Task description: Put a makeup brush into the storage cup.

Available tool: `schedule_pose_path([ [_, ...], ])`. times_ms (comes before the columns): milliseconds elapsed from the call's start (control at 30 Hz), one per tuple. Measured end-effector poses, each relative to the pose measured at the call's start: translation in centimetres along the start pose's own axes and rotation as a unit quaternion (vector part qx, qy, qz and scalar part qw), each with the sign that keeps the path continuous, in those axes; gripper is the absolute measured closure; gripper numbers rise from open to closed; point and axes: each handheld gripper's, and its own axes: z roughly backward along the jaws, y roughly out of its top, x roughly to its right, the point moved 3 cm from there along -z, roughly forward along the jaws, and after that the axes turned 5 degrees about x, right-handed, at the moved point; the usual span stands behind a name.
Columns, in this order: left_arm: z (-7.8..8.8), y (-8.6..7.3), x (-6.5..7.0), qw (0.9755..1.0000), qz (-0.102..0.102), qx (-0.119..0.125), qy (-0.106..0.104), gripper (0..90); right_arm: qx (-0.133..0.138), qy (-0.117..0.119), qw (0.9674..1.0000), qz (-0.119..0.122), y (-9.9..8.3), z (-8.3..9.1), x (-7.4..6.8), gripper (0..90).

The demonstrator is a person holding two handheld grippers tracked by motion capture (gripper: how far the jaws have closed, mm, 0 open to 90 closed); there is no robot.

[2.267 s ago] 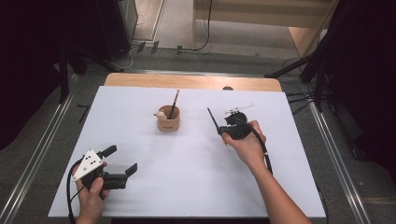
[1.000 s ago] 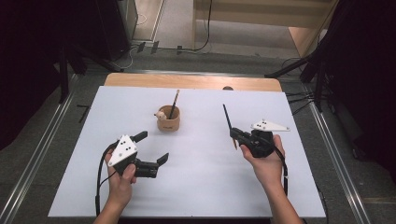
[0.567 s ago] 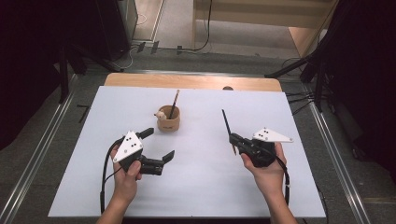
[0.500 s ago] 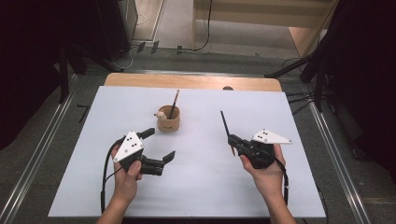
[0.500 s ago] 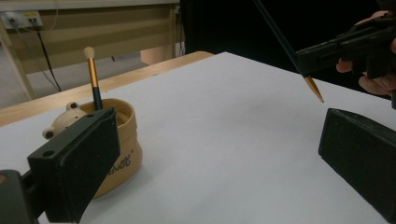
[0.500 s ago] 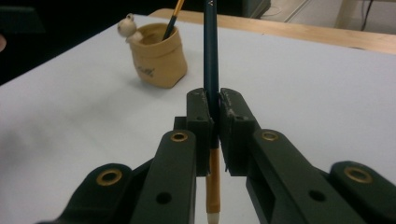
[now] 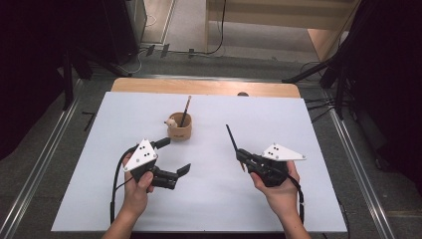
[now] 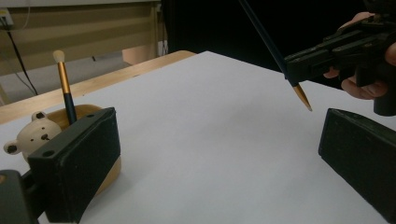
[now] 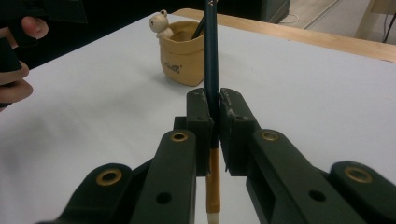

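**Brush clamped in right gripper, left gripper wide beside the cup**

The dark-handled brush (image 9: pixel 211 60) sits clamped between the jaws of the right gripper (image 9: pixel 213 114); its gold ferrule and pale tip hang below the pads, the long shaft rising above them. In the high view the brush (image 7: pixel 231 141) slants up and away from the right gripper (image 7: pixel 245 159), over the white table cover (image 7: pixel 298 129), right of centre and off the surface.

The beige cup (image 7: pixel 179 131) stands near the middle of the cover toward the far edge, well apart from the held brush. A small bear figure (image 7: pixel 170 122) sits at its rim, and a second brush (image 7: pixel 185 110) leans inside, bristles up.

The left gripper (image 7: pixel 174 157) has its jaws spread apart, nothing between them. One jaw lies just beside the cup; whether it touches cannot be told. In the left gripper view the right gripper (image 8: pixel 299 70) and its brush (image 8: pixel 275 53) show across the cover.
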Motion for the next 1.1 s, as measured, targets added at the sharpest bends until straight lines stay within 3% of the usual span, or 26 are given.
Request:
schedule_pose_path([
  [700, -0.5, 0.0, 0.8, 0.9984, 0.006, -0.022, -0.051, 0.0, -0.014, 0.038, 0.9975, 0.058, -0.3, -1.1, -2.5, 84.7],
  [1100, -0.8, -0.1, 1.0, 0.9974, 0.009, -0.031, -0.064, 0.0, -0.018, 0.060, 0.9949, 0.079, -0.5, -1.5, -3.5, 84.7],
])
